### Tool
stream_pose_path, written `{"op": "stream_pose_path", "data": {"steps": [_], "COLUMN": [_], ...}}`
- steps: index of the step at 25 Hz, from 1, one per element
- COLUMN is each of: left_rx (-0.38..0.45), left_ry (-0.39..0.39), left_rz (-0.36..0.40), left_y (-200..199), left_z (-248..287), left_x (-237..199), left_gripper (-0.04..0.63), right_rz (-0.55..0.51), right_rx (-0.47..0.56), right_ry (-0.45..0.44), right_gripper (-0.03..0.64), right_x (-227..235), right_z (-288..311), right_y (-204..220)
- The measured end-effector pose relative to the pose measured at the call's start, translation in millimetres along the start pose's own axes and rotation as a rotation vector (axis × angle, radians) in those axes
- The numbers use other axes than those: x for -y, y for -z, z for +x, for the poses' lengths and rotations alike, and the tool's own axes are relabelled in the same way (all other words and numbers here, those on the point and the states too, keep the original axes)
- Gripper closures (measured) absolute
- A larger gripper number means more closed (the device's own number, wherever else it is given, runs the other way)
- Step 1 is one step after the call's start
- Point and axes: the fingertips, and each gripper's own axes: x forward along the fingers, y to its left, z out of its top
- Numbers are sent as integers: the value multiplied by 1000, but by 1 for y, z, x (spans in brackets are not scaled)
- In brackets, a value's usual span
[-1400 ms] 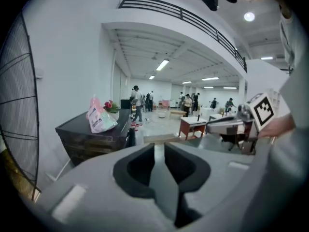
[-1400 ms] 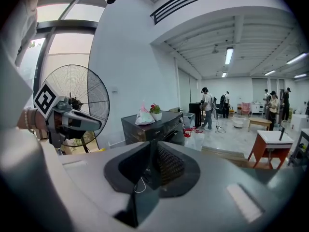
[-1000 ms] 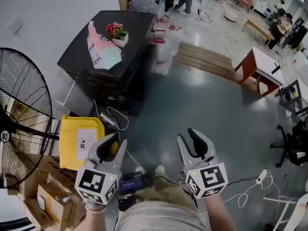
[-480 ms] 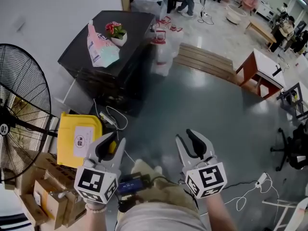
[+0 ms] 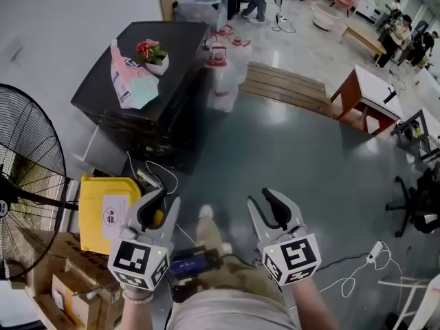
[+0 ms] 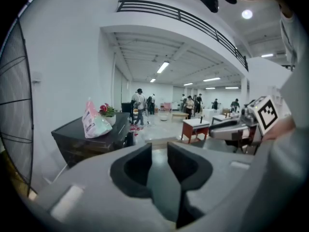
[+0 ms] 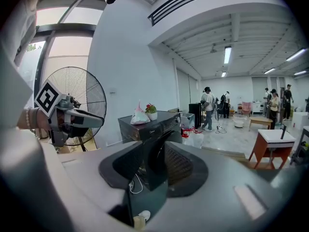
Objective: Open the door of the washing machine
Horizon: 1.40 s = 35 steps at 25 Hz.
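The step in hand looked like the approach: the washing machine (image 5: 180,112) stood well ahead on the floor, against the wall, and neither gripper was near it. The left gripper (image 5: 162,202) and the right gripper (image 5: 264,202) were both held low in front of the person, jaws well apart, with nothing between them. That suited the job, since open jaws could slip straight onto a door edge. To do it well, the person would likely need to come round to the dark front face, find the door's handle or recess (too small to make out here), and pull along the hinge's arc rather than straight back. By count there were one washing machine and two grippers. On the machine's top sat one bag (image 5: 129,73) towards the left edge and one potted flower (image 5: 153,53) just beside it. One fan (image 5: 27,177) and one yellow bin (image 5: 106,212) stood on the floor at the left.
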Motion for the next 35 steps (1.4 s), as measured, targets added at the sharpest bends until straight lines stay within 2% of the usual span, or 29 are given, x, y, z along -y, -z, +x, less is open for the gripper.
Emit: {"op": "stream_pose_path", "data": {"steps": [20,35], "left_rx": [-50,-73], "left_ry": [91,128], "left_rz": [20,-22], "left_y": [-6,11], "left_z": [116,179], "left_x": [-79,-133], "left_gripper": [492,491], "right_rz": [-5,17], "right_rx": [-61,-117], "right_ry": [52,81], "right_gripper": [492,492], "right_x": [46,63], "right_z": [120,190], "right_y": [-14,-10]}}
